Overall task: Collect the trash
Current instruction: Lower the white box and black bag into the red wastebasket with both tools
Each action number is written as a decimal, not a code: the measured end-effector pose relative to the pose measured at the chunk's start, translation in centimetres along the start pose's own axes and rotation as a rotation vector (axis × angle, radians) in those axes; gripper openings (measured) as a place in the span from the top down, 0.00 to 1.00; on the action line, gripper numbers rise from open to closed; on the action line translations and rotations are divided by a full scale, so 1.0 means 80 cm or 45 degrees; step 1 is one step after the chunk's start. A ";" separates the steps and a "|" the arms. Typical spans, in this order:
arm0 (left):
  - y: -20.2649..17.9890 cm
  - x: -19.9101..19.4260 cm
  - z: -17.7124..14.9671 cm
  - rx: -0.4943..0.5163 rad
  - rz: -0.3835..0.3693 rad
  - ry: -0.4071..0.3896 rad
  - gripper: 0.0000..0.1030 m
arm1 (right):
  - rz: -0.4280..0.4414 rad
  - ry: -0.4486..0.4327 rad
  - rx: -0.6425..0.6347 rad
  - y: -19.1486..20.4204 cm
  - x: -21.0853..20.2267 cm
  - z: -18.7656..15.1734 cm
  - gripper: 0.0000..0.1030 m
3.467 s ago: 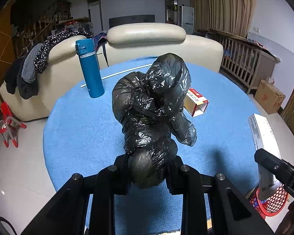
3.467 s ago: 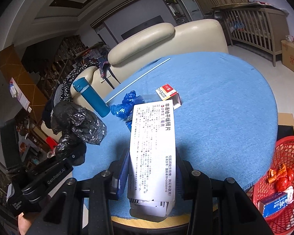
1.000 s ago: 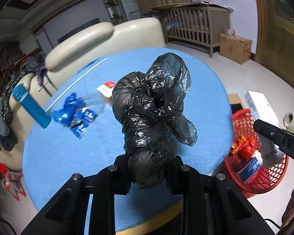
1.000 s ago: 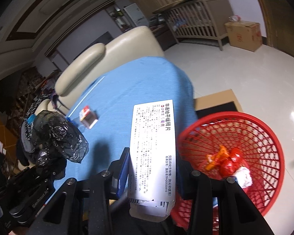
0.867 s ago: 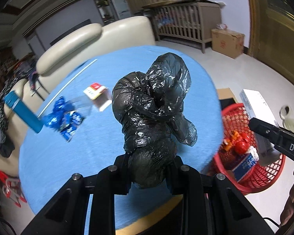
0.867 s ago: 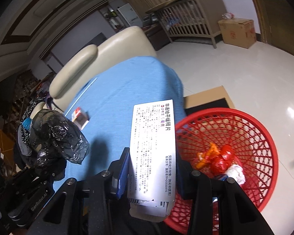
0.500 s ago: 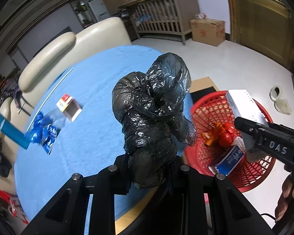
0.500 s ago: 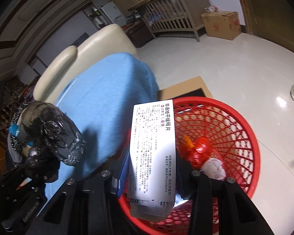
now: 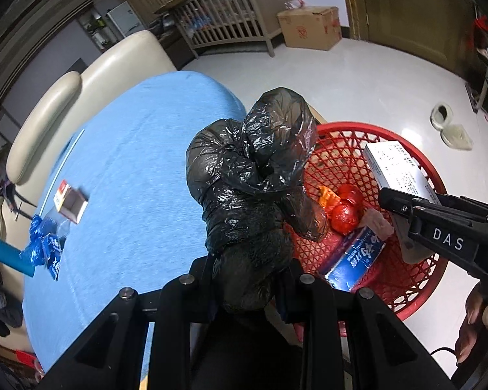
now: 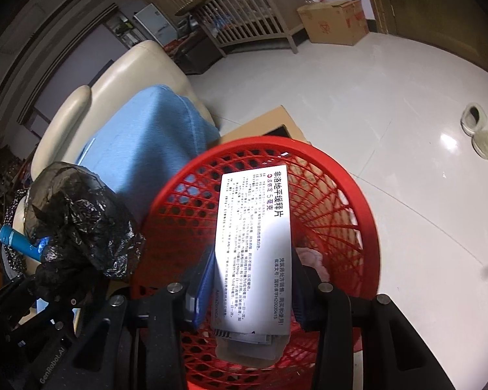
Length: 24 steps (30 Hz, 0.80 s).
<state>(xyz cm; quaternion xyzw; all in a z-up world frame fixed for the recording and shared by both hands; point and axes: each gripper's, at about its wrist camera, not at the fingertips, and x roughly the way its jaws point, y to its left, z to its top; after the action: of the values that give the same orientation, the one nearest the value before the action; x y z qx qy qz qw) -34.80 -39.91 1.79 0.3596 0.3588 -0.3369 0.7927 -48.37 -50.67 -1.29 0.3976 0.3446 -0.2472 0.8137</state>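
A: Left wrist view. Left gripper (image 9: 249,279) clamped on black trash bag (image 9: 257,175), bag standing up from the jaws, hanging at the seam between blue table (image 9: 130,169) and red basket (image 9: 403,201). Basket lies to the right and below. Contents?

B: Red wrapper ball (image 9: 343,217), blue packet (image 9: 354,253), pale scrap. Right gripper (image 9: 406,208) nearer the basket.

A: Right wrist view?

B: Right gripper (image 10: 253,295) closed on white medicine box (image 10: 253,247), long axis along the fingers, directly over basket (image 10: 364,201) mouth. Likely drop first. Bag (image 10: 78,224) off to the left, outside the rim.
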 end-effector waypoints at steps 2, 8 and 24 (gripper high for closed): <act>-0.006 0.005 0.001 0.016 -0.002 0.010 0.72 | -0.006 0.005 0.005 -0.008 0.003 -0.002 0.58; -0.019 0.013 0.002 0.045 -0.004 0.031 0.72 | -0.030 0.012 0.014 -0.020 0.006 -0.007 0.58; -0.028 0.025 0.002 0.064 0.007 0.055 0.72 | -0.052 0.002 0.005 -0.020 0.006 -0.005 0.58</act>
<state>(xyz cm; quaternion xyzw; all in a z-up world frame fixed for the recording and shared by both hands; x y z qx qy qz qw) -35.50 -41.73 -0.46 0.3874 0.3665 -0.3358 0.7764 -49.26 -51.26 -2.60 0.3924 0.3528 -0.2640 0.8074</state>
